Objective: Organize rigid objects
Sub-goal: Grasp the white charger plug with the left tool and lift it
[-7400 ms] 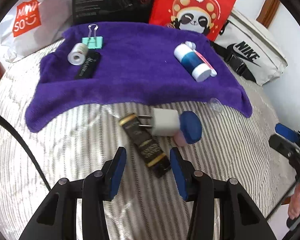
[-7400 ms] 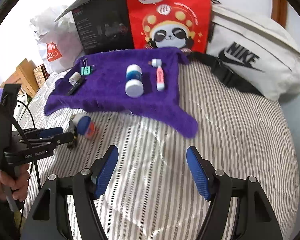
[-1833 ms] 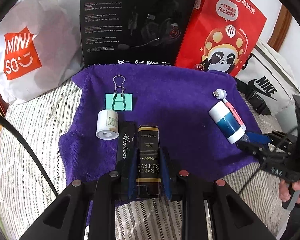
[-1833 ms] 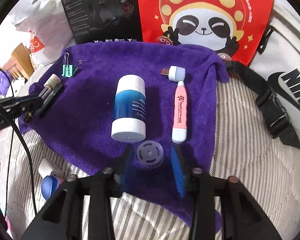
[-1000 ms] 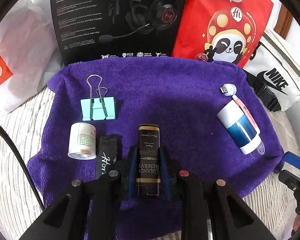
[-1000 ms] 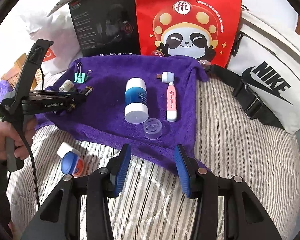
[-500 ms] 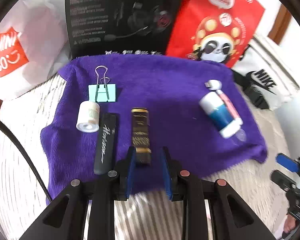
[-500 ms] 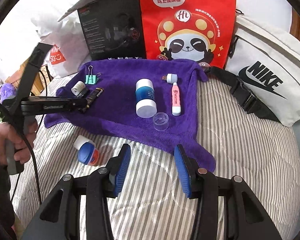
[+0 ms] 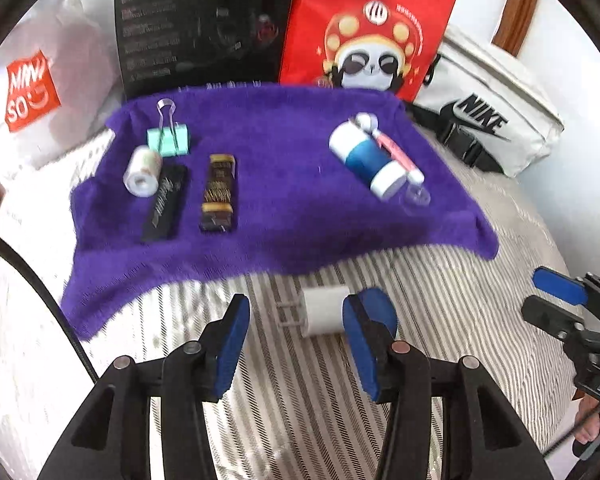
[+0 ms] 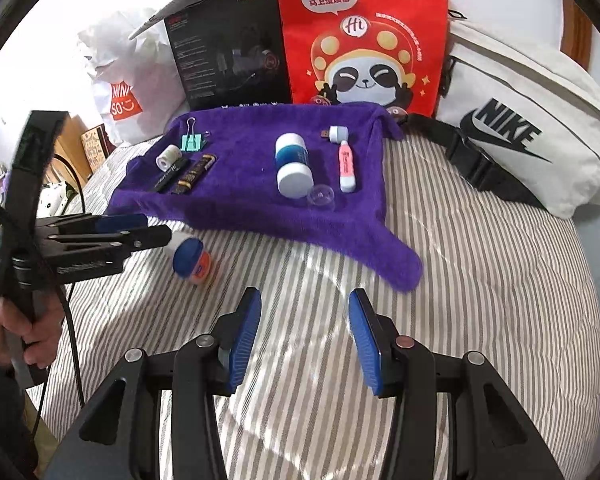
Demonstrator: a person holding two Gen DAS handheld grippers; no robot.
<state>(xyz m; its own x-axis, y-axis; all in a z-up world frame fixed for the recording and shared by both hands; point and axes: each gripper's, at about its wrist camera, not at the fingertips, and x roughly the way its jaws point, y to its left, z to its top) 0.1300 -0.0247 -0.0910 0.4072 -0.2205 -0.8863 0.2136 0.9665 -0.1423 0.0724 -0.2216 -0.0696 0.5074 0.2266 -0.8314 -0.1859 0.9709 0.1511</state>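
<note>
The purple towel [image 9: 300,220] carries a green binder clip [image 9: 168,140], a white roll [image 9: 142,170], a black bar [image 9: 166,202], a black-and-gold box [image 9: 218,192], a blue-white bottle [image 9: 368,156], a pink pen [image 10: 346,166] and a clear cap [image 10: 322,196]. My left gripper [image 9: 296,336] hovers over the striped bedding with its jaws opening. A white charger plug [image 9: 324,310] lies just beyond the fingertips, untouched. Beside it lies a blue-lidded jar [image 10: 192,260]. My right gripper [image 10: 304,340] is open and holds nothing, short of the towel's near corner.
A black headset box [image 10: 228,48], a red panda bag [image 10: 364,36], a white Nike bag [image 10: 516,120] and a white Miniso bag [image 9: 36,92] line the far side. A hand [image 10: 4,332] grips the left tool's handle. Striped bedding [image 10: 480,300] spreads to the right.
My left gripper let go of the black-and-gold box on the towel, drew back toward the near side and spread its jaws. My right gripper also pulled back from the towel.
</note>
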